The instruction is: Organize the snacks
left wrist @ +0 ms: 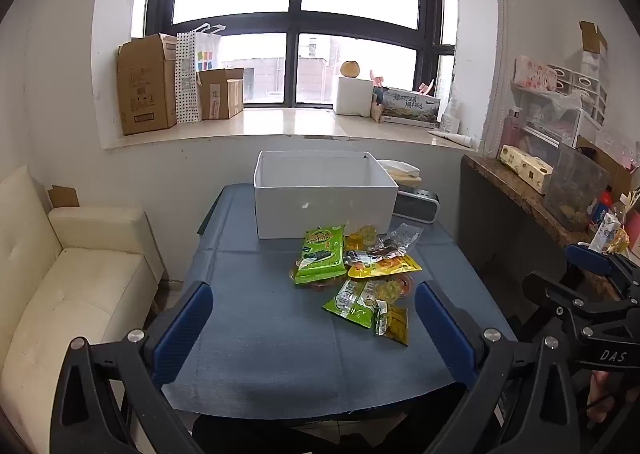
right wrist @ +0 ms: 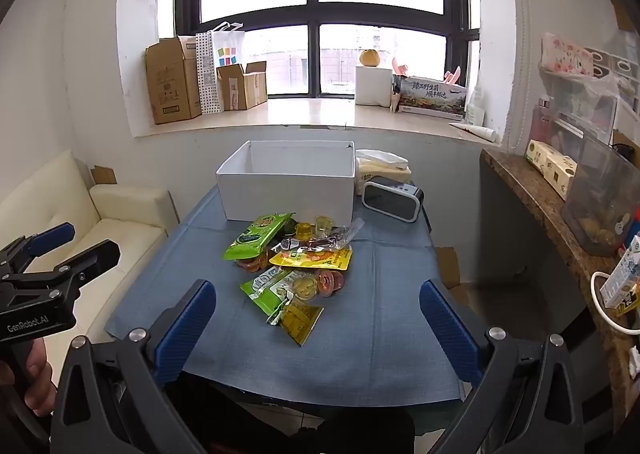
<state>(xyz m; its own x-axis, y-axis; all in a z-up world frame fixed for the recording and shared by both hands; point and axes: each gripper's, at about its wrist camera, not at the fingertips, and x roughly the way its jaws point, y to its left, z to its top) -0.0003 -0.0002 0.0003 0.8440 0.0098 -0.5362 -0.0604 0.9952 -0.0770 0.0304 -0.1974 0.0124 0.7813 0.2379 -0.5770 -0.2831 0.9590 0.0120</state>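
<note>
Right wrist view: clock [right wrist: 393, 201] beside white box [right wrist: 288, 190] (tissues [right wrist: 383, 165] behind).

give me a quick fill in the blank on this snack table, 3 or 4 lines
1. The snack pile lies on the blue tablecloth just in front of the open ____ box.
2. Both the left gripper and the right gripper have their jaws ____.
3. The largest packet at the top left of the pile, the seaweed-style packet, is mainly ____.
4. The dark clock stands to the ____ of the box.

Missing words: white; open; green; right
</note>
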